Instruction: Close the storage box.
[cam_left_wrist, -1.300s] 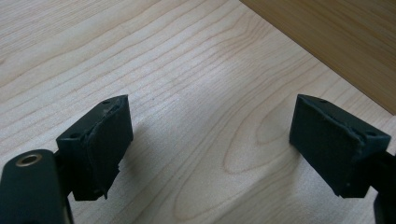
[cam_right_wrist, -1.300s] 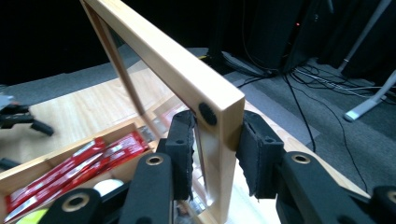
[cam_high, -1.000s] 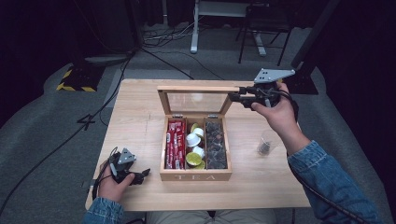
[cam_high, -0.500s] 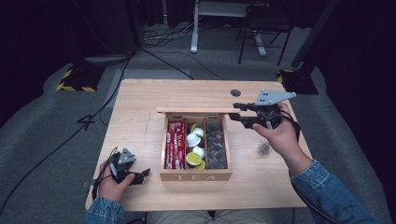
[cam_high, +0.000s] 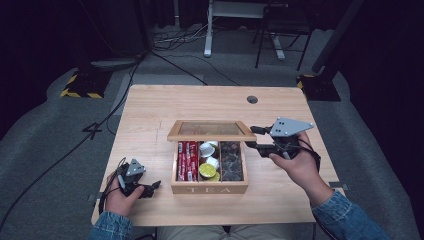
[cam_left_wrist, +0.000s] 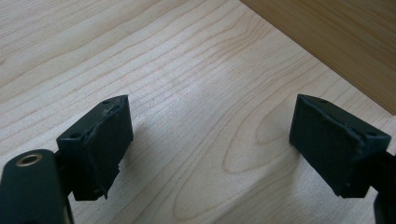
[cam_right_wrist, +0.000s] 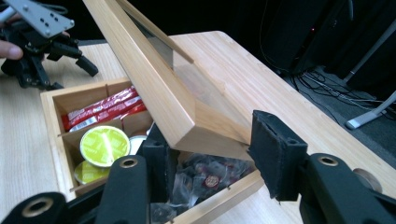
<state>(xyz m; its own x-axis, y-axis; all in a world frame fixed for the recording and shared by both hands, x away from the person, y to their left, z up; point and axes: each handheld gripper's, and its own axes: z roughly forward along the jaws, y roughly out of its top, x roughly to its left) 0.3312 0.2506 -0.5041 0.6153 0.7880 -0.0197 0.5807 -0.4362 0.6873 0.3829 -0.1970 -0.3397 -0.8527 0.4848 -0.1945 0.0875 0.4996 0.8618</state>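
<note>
the tea box lid (cam_high: 212, 130) tilts half-shut, long edge running across the table; right gripper (cam_high: 253, 138) jaws, just opening, straddle its corner loosely.

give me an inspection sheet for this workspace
surface: wooden table, bare around the box, one hole at the back
job's things: tea box with red sachets, pods and dark packets; lid tilted, half open
clutter: nothing seen
grippers: left gripper open, low over the table left of the box; right gripper has just been opening, lid corner between its jaws, one pad clear of it
cables: floor cables behind the table; one trails from the left gripper
surroundings: grey carpet, stand legs, striped base, dark background
</note>
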